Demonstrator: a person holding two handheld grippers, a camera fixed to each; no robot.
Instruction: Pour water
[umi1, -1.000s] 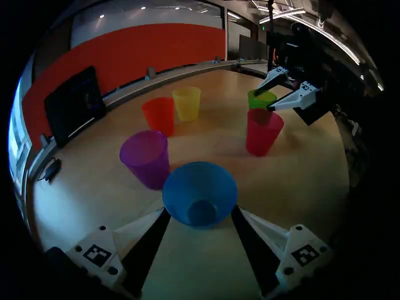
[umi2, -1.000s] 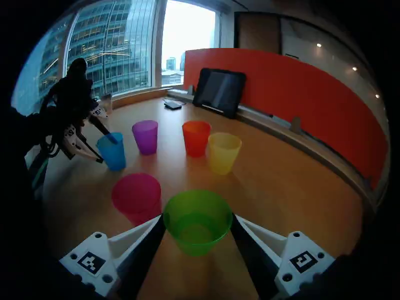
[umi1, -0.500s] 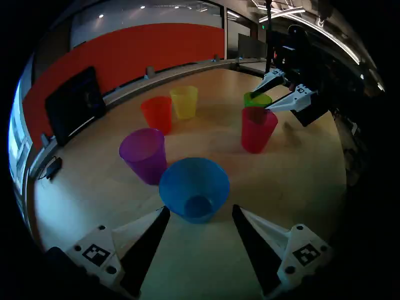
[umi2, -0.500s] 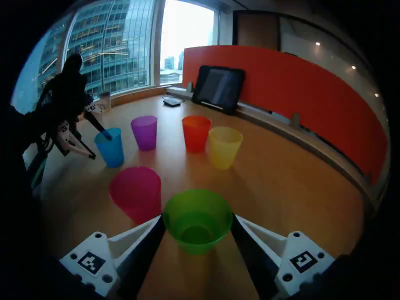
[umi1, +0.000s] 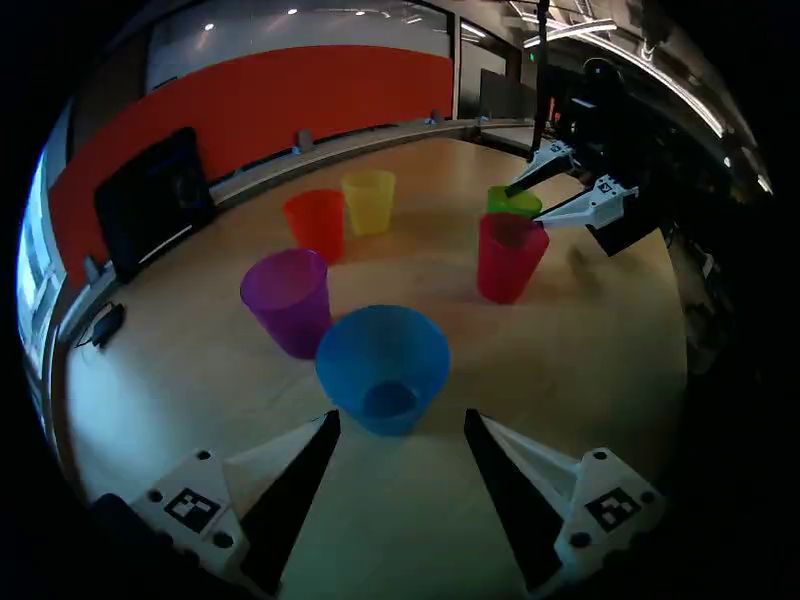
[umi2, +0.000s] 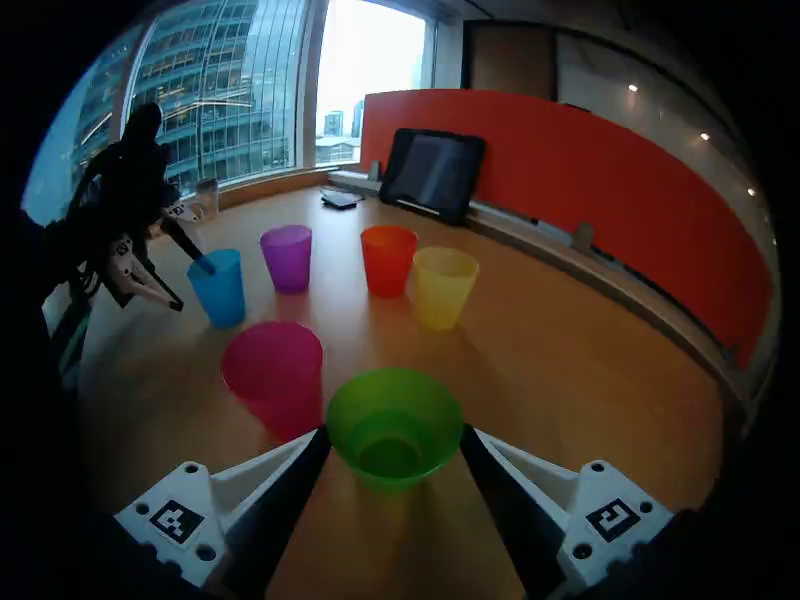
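Blue cup (umi1: 382, 368) is seen upright on the desk (umi1: 560, 330), dead ahead between the left gripper's (umi1: 401, 414) parted jaws; green cup (umi2: 393, 420) is bracketed by the right gripper (umi2: 395, 431), clamping not determinable.

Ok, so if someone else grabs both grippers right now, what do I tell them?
Left gripper: open, blue cup standing just ahead of its fingers, not gripped.
Right gripper: fingers either side of the green cup; whether they press it is unclear.
Pink cup, purple cup, orange cup and yellow cup stand upright on the table.
Done: no pouring that I can see.
Left: grip a cup and pour.
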